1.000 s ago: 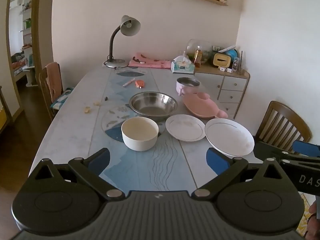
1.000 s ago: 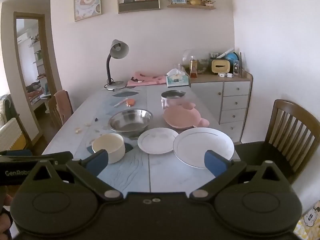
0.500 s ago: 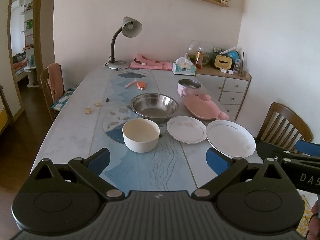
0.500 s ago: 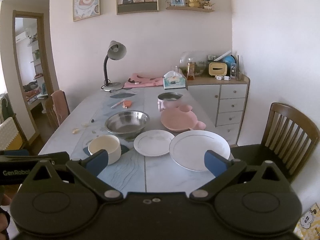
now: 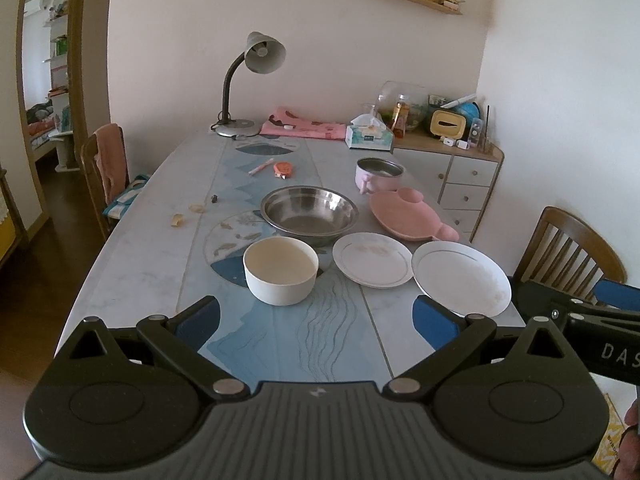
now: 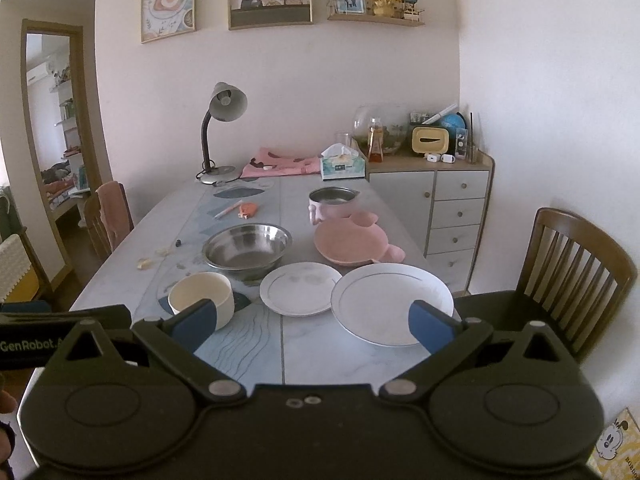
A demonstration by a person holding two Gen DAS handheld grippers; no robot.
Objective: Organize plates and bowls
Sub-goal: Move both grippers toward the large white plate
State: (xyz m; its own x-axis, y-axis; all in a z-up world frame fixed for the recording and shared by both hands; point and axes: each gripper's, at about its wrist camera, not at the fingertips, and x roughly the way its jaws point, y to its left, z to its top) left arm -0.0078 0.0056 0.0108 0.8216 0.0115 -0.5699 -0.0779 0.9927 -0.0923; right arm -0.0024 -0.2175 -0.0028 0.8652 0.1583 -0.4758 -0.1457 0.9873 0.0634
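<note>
Both claws empty, jaws spread wide, held off the near edge of the bench [image 5: 132, 280]; left claw [image 5: 316, 314], right claw [image 6: 312, 320]. Nothing stacked yet. Cream bowl [image 5: 281, 270], small plate [image 5: 372, 259] and big plate [image 5: 460, 276] line the near edge; steel bowl [image 5: 310, 214] sits behind. Suggested: pinch the small plate's rim low, lift level, set it on the big plate.
</note>
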